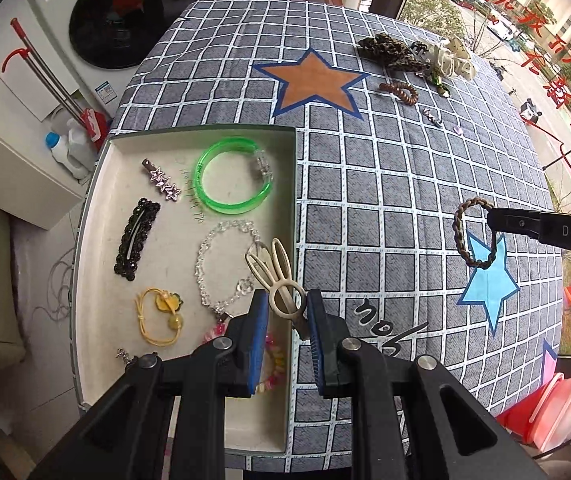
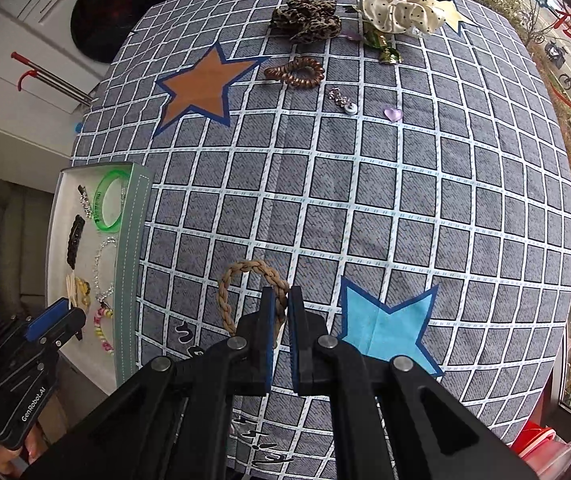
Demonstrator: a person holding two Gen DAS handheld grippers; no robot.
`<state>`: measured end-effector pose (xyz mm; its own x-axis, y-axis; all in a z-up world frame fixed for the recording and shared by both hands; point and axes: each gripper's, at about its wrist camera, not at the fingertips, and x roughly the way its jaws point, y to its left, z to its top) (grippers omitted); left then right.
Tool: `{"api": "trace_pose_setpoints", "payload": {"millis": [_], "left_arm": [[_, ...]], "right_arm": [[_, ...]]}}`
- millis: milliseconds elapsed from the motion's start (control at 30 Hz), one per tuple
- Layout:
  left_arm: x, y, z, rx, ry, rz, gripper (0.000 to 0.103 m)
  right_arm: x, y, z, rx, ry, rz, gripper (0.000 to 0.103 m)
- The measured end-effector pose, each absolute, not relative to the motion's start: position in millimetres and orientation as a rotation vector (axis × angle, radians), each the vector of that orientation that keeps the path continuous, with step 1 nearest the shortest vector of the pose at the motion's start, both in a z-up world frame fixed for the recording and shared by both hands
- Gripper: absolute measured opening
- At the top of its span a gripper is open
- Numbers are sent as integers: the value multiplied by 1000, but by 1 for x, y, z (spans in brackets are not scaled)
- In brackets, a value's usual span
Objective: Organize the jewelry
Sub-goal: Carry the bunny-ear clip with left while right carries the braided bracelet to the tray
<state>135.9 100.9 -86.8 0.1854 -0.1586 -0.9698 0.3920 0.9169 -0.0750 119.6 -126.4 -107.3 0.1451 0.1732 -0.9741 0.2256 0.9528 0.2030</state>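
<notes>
Left gripper: pads clamped on cream rabbit-ear hair clip, held above the right wall of the tray, ears pointing away.
Right gripper: jaws pinched closed on braided brown hair tie; loop hangs to the left of the pads, clear of the cloth.
Tray: shallow, pale inside, at left edge of the table, near corner overhanging slightly.
Tray contents: green bangle at far right; star barrette and black snap clip along the left; clear bead bracelet in the middle; yellow elastic near front; pink bead string partly hidden behind left pads.
Free room in tray: bare floor at near end, right of yellow elastic; strip along far wall also bare.
Tablecloth: grey grid, wide unoccupied band between tray and far cluster.
Far cluster: leopard scrunchie, cream dotted scrunchie, brown coil tie, small rhinestone piece, purple heart, all near far edge, well apart from both grippers.
Right edge: window just beyond the table.
</notes>
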Motion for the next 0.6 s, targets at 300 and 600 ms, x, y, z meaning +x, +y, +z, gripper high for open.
{"api": "trace_pose_setpoints", "payload": {"millis": [300,600], "left_arm": [[140,173,-89,129,1331,-274,26],[144,230,-106,74,1352,-183,26]], "right_arm": [[154,-41,-102,227,1438,110,7],[173,18,-85,137,1453,231,7]]}}
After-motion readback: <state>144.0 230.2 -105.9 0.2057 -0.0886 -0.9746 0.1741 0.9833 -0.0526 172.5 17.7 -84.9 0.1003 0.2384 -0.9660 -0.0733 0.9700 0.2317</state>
